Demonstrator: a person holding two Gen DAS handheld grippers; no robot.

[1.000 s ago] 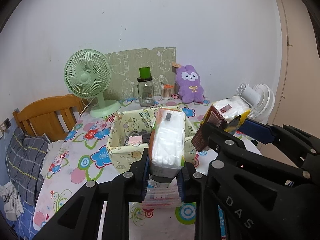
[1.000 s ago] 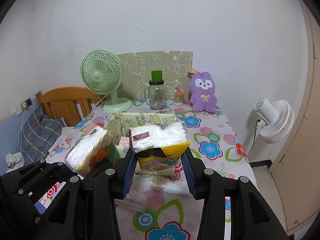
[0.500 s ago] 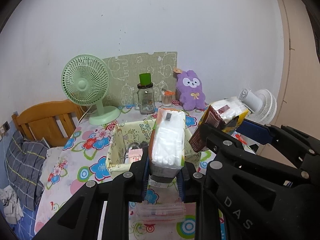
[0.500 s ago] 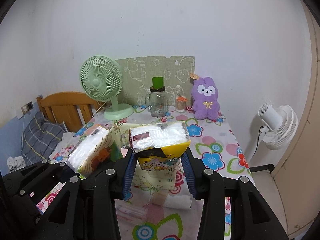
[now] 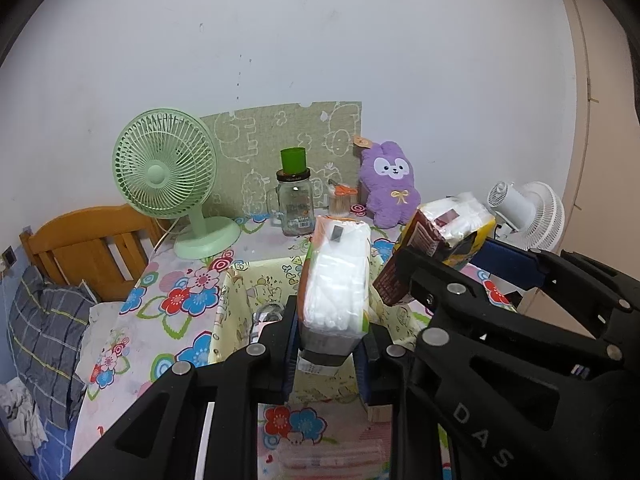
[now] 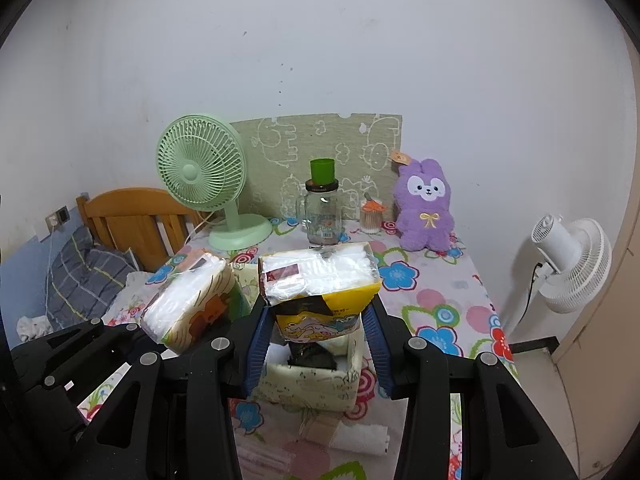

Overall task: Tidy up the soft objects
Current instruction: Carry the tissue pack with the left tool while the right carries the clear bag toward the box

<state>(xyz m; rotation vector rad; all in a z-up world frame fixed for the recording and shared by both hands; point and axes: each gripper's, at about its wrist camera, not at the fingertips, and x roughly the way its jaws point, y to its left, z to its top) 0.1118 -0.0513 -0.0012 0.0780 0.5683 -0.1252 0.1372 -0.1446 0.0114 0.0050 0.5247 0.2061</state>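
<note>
Two wrist views of a desk (image 6: 448, 292) covered with a flowered cloth, set against a white wall.

The left tongs (image 5: 330, 354) pinch a tissue pack with an orange and green wrapper (image 5: 336, 276) by its lower end; the pack stands upright between the blue pads, above a pale yellow fabric box (image 5: 236, 312) printed with cartoon animals. Something dark lies inside the box, too hidden to name.

The right tongs (image 6: 316, 344) pinch a tissue pack with a yellow wrapper (image 6: 320, 284) — it sits broad side up, held at its lower part over the near end of the same box. From the right wrist view the two packs are close beside each other, the orange and green one to the left and tilted. From the left wrist view the yellow pack is to the right, held up above the right tongs' black arms.

On the desk just in front of the box lie a flat clear packet (image 5: 332, 460) and a white folded cloth (image 6: 360, 440).

Along the back of the desk stand a green fan (image 6: 200, 172), a glass jar with a green cup on its lid (image 6: 322, 216), a small jar of sticks (image 6: 370, 216) and a purple plush rabbit (image 6: 426, 208) — behind them a green board with animal outlines (image 6: 320, 144) leans on the wall.

A white fan (image 6: 572, 260) stands to the right of the desk; a wooden bed end (image 6: 132, 216) and a grey checked pillow (image 6: 84, 280) are to its left
</note>
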